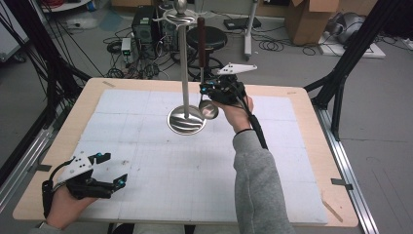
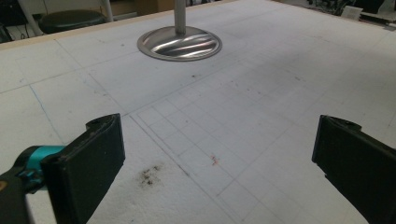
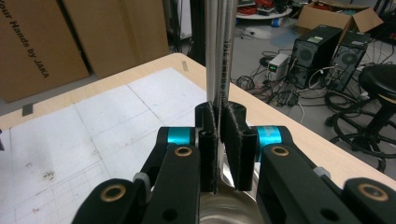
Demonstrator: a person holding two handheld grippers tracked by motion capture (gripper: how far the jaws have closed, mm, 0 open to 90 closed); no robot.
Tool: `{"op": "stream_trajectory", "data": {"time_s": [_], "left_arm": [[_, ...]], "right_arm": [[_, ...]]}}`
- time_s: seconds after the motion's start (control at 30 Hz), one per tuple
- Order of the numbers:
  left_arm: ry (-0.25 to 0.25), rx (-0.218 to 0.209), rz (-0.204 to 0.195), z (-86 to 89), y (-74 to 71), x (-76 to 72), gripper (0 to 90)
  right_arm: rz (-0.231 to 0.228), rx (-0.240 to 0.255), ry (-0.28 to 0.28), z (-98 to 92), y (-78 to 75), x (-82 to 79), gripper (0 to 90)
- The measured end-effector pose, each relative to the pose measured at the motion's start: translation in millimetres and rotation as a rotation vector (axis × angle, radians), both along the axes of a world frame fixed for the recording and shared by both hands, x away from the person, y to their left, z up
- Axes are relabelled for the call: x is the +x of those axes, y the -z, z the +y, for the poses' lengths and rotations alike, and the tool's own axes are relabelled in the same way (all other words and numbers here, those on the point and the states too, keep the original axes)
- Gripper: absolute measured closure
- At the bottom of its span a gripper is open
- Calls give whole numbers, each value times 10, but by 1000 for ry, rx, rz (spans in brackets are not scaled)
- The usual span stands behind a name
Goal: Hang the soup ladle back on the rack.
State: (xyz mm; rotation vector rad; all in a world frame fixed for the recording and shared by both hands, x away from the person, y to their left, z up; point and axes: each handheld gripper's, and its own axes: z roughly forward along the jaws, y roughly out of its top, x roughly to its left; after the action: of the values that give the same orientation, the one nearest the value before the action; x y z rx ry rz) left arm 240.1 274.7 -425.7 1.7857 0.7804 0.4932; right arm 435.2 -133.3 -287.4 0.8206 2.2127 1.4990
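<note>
Ladle (image 1: 205, 73), rigid polished steel with a dark handle, hanging upright beside the stand (image 1: 185, 68): the right gripper (image 1: 210, 92) is clamped on its thin slippery shaft just above the bowl, a low hold likely to pivot, while the left gripper (image 1: 111, 169) gapes empty.

We see a wooden-edged surface (image 1: 311, 146) carrying a white gridded mat (image 1: 195, 165). A metal stand's round base (image 1: 186, 120) rests directly on the mat near its far centre.
</note>
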Motion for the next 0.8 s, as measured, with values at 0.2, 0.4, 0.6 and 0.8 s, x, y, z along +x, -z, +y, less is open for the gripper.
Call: {"op": "stream_trajectory", "data": {"time_s": [0.2,0.4,0.6,0.8], "left_arm": [[1,1,0,1,-2,-4,31],[-5,-3,-2,3,-6,-11,31],[-3,-3,-6,-6,-15,-24,31],[-8,-9,0,-20,-14,-23,31]], "right_arm": [[-7,-4,9,22,6,1,822],[-7,-13,16,30,17,-25,552],[-19,-22,8,-40,16,-67,390],[10,10,-93,-112,73,-129,164]]}}
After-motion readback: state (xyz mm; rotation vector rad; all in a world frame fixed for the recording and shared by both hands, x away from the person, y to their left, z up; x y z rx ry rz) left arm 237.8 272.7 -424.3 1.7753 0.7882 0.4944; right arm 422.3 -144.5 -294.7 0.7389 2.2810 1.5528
